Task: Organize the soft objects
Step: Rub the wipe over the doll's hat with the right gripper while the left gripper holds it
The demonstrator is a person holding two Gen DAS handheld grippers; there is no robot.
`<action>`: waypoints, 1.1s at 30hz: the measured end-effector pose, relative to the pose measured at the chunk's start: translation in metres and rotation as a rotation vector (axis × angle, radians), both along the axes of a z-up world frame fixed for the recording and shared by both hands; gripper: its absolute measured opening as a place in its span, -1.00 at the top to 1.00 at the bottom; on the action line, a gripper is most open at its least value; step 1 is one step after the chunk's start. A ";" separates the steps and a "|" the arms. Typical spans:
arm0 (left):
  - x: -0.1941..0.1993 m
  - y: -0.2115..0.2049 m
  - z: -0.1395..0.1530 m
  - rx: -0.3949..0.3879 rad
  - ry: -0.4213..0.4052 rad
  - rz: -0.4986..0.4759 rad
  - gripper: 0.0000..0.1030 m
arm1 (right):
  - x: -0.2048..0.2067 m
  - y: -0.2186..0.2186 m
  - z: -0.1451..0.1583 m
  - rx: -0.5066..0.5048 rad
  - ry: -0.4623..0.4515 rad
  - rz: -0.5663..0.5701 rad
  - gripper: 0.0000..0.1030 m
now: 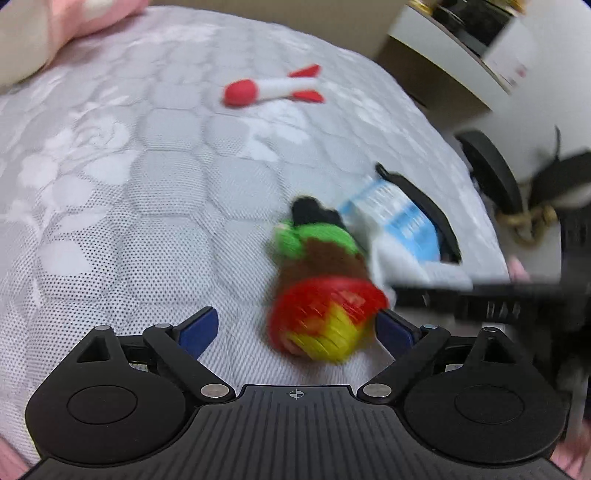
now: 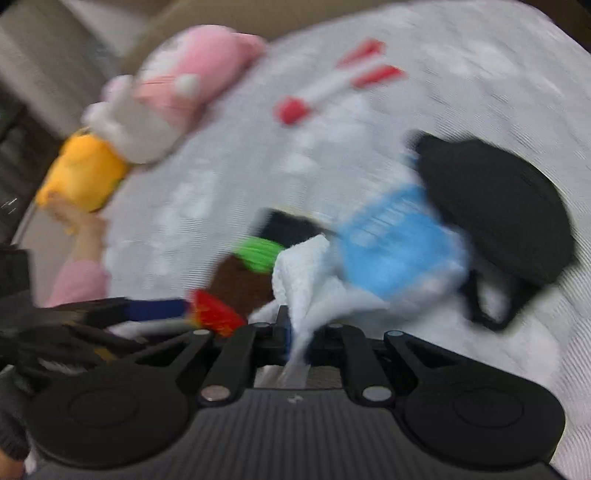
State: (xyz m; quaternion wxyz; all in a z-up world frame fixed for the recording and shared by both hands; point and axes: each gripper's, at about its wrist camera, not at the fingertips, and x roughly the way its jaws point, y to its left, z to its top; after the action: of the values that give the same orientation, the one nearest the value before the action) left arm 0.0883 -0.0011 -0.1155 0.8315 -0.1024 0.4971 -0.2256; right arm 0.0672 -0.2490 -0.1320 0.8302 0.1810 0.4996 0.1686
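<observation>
Left fingers (image 1: 212,325) spread around blurred knitted toy (image 1: 325,295); right fingers hidden, pinching white cloth (image 2: 303,288)

- A bed (image 1: 147,206) fills most of both views — its cover is pale grey-white mesh, quilted in hexagons with a woven rose pattern.
- Beyond the far edge runs a beige headboard or wall (image 2: 229,14); blur hides which.
- At far right stands a white shelf unit (image 1: 491,55) with dark items on top.
- Light is soft and even.
</observation>
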 end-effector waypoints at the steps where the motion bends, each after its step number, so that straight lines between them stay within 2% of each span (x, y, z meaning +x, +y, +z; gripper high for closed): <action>1: 0.004 -0.003 -0.002 -0.013 0.011 0.016 -0.90 | -0.002 -0.007 -0.002 -0.004 0.007 -0.019 0.84; 4: 0.016 -0.022 -0.009 -0.014 0.029 0.023 -0.94 | -0.012 -0.024 -0.001 0.020 0.004 -0.059 0.84; 6: 0.018 -0.040 -0.014 0.014 -0.007 -0.013 -0.89 | -0.016 -0.032 0.006 0.036 -0.019 -0.087 0.84; 7: 0.016 -0.048 -0.013 0.060 -0.055 -0.055 -0.44 | -0.017 -0.036 0.012 0.039 -0.037 -0.102 0.84; 8: 0.013 -0.057 -0.012 0.105 -0.103 -0.097 -0.47 | -0.019 -0.040 0.019 0.041 -0.056 -0.111 0.84; 9: 0.010 -0.065 -0.011 0.158 -0.158 -0.144 -0.46 | -0.017 -0.043 0.023 0.042 -0.073 -0.117 0.84; 12: -0.012 -0.090 -0.007 0.429 -0.407 -0.343 -0.45 | -0.011 -0.044 0.043 0.047 -0.129 -0.108 0.84; 14: -0.033 -0.104 -0.015 0.641 -0.588 -0.469 -0.46 | -0.002 -0.038 0.055 0.073 -0.174 -0.096 0.85; 16: -0.052 -0.114 -0.033 0.826 -0.730 -0.581 -0.49 | 0.010 -0.027 0.062 0.144 -0.199 -0.067 0.85; 18: -0.061 -0.117 -0.044 0.873 -0.759 -0.620 -0.51 | 0.024 -0.014 0.067 0.226 -0.210 -0.029 0.84; 19: -0.063 -0.118 -0.043 0.864 -0.756 -0.609 -0.51 | 0.033 -0.004 0.063 0.273 -0.191 0.007 0.84; 21: -0.063 -0.116 -0.036 0.808 -0.718 -0.574 -0.53 | 0.049 0.017 0.048 0.281 -0.129 0.064 0.84; 23: -0.059 -0.108 -0.025 0.713 -0.643 -0.532 -0.54 | 0.053 0.041 0.037 0.136 -0.112 0.143 0.84; 25: -0.056 -0.098 -0.018 0.620 -0.566 -0.497 -0.57 | 0.045 0.057 0.032 -0.028 -0.143 0.220 0.83; 26: -0.056 -0.092 -0.015 0.569 -0.530 -0.479 -0.58 | 0.038 0.059 0.032 -0.066 -0.165 0.246 0.83; 29: -0.052 -0.082 -0.014 0.478 -0.445 -0.445 -0.64 | 0.026 0.050 0.039 -0.089 -0.173 0.243 0.73; 31: -0.045 -0.078 -0.015 0.412 -0.380 -0.417 -0.65 | 0.020 0.043 0.043 -0.114 -0.177 0.233 0.51; 33: -0.042 -0.077 -0.014 0.369 -0.345 -0.395 -0.68 | 0.014 0.040 0.044 -0.158 -0.187 0.240 0.39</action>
State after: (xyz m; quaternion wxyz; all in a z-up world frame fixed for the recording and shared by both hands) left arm 0.0466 -0.0777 -0.1298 0.8483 0.1886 0.3915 -0.3027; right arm 0.0808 -0.2091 -0.0882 0.8586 0.0378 0.4500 0.2427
